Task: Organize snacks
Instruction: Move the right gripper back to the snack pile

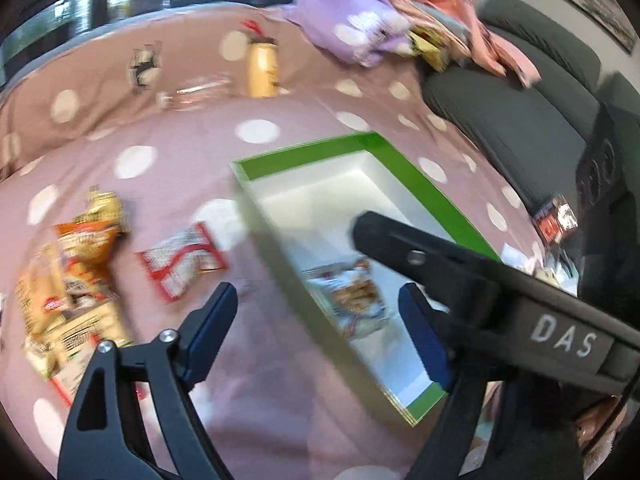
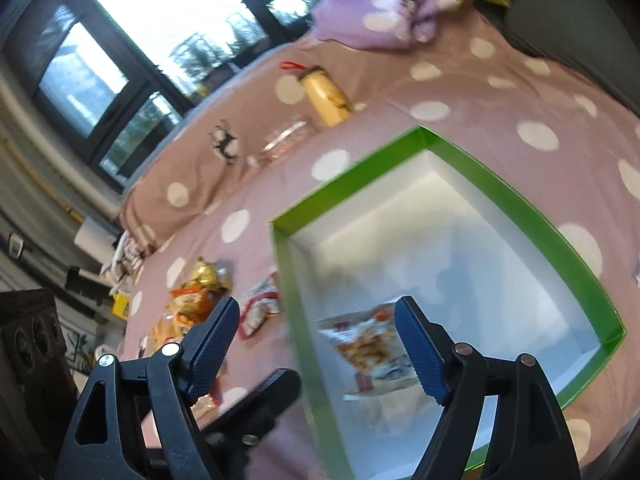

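A green-rimmed white box sits on a pink polka-dot cloth. One snack packet lies inside it. My left gripper is open and empty over the box's left wall. My right gripper is open and empty above the box's near left part; its body crosses the left wrist view. A red-and-white packet lies left of the box. A pile of orange and gold packets lies further left.
A yellow bottle and a clear glass item sit beyond the box. A purple cloth lies at the far edge. A dark grey sofa is at the right.
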The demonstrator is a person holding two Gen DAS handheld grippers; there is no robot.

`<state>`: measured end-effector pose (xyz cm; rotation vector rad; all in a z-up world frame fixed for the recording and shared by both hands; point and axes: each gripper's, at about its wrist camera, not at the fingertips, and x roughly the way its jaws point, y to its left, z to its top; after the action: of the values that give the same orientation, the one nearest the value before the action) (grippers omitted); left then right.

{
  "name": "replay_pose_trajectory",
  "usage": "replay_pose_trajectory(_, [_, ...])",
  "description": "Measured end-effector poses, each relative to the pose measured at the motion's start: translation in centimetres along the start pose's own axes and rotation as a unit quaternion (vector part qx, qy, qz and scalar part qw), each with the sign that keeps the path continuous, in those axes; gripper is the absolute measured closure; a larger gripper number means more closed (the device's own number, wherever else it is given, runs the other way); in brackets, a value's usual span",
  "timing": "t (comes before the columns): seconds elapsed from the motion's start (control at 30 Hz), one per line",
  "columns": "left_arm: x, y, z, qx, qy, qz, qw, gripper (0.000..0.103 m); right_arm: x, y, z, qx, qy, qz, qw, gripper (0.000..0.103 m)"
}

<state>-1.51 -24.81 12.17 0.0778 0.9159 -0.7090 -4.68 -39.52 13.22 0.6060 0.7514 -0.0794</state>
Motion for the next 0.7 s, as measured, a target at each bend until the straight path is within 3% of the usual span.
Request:
replay_pose_trajectory(0.13, [-2.9,3.9,-0.5,-0.040,-0.022,0.037,0.9983,0.015,-0.2,2.8,-0.6,-0.031,-0.003,0.028,0.999,0.013])
replay_pose_trajectory(0.23, [-5.0,6.5,-1.4,-0.062,-0.038,0.066,0.9952,0.005,0.3,6.0,-1.4,-0.067,0.008,0.049,0.997,0.013])
replay_pose_trajectory(0.37, [-7.2,10.1,-3.0,-0.098,-0.050,0.096,0.9892,0.002,1.5,9.5,-2.6,-0.094,0.033,0.076,0.992,0.013])
replay_pose_trajectory(0.7, [-8.2,18.8,-8.0,-0.218,-0.031,0.115,0.9686,0.003,8.3,15.4,-5.7,-0.135,0.135,0.111,0.975,0.013])
